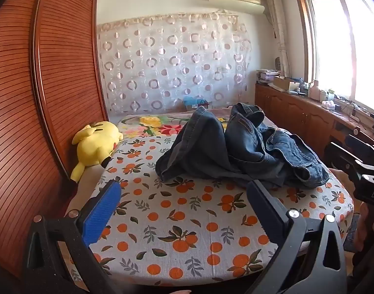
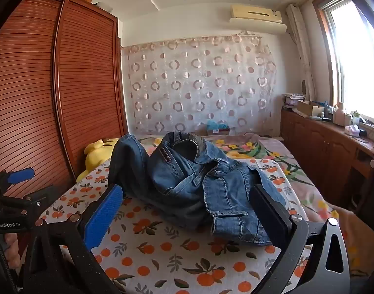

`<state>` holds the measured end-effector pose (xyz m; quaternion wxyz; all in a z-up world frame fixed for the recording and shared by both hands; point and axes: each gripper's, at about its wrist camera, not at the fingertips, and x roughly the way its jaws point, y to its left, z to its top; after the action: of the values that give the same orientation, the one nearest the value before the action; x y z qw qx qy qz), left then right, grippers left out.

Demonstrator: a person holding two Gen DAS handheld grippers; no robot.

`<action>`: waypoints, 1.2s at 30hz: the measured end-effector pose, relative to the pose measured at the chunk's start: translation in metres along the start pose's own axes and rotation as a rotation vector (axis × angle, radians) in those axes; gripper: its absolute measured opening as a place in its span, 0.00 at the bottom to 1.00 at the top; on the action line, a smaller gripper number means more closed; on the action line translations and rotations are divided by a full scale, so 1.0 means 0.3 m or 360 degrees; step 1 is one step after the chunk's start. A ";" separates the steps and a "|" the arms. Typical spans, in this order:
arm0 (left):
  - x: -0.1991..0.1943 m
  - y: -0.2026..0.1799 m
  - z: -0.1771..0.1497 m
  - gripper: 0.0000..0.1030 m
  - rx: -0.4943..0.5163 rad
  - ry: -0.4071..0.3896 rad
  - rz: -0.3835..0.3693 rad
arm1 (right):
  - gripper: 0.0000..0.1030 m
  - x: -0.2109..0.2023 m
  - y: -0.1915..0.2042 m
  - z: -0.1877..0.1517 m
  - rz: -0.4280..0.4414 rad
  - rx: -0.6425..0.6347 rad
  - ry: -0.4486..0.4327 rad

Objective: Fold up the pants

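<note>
A pair of blue denim pants (image 1: 238, 149) lies in a crumpled heap on the bed's orange-print sheet (image 1: 187, 220). In the right wrist view the pants (image 2: 194, 183) sit just beyond the fingers, waistband up at the back. My left gripper (image 1: 184, 188) is open and empty, hovering over the sheet in front of the heap. My right gripper (image 2: 187, 198) is open and empty, its jaws straddling the near edge of the heap without clamping it. The right gripper's body shows at the right edge of the left wrist view (image 1: 361, 171).
A yellow plush toy (image 1: 96, 144) lies at the bed's left edge against the wooden wardrobe (image 1: 40, 98). A floral blanket (image 2: 260, 152) covers the far bed. A low wooden cabinet (image 2: 334, 147) with clutter runs along the right under the window.
</note>
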<state>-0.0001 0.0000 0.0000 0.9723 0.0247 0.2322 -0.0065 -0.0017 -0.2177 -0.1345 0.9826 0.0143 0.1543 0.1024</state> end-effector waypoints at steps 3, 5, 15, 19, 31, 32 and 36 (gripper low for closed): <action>-0.001 0.000 0.000 1.00 -0.0002 -0.0004 0.0002 | 1.00 -0.001 0.000 -0.001 -0.0001 -0.0003 -0.0005; -0.001 0.000 0.000 1.00 -0.0001 0.0000 -0.0001 | 1.00 -0.001 0.000 -0.001 -0.0001 -0.0002 -0.0007; 0.000 0.001 0.000 1.00 0.0000 -0.0004 0.0002 | 1.00 -0.003 0.005 -0.002 -0.0006 -0.0001 -0.0002; 0.000 0.000 -0.006 1.00 0.0000 -0.0004 0.0000 | 1.00 0.002 0.006 0.001 -0.0010 -0.0002 0.0002; -0.013 0.000 0.011 1.00 -0.0001 -0.0014 0.0001 | 1.00 -0.005 -0.005 -0.005 -0.0014 0.0014 0.0010; -0.014 -0.001 0.013 1.00 0.0000 -0.0013 0.0001 | 1.00 -0.005 -0.005 -0.005 -0.0015 0.0013 0.0010; -0.014 0.000 0.010 1.00 -0.0001 -0.0017 0.0002 | 1.00 -0.007 -0.005 -0.005 -0.0015 0.0015 0.0010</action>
<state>-0.0025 -0.0002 0.0045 0.9735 0.0245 0.2271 -0.0059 -0.0037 -0.2197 -0.1353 0.9825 0.0179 0.1579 0.0971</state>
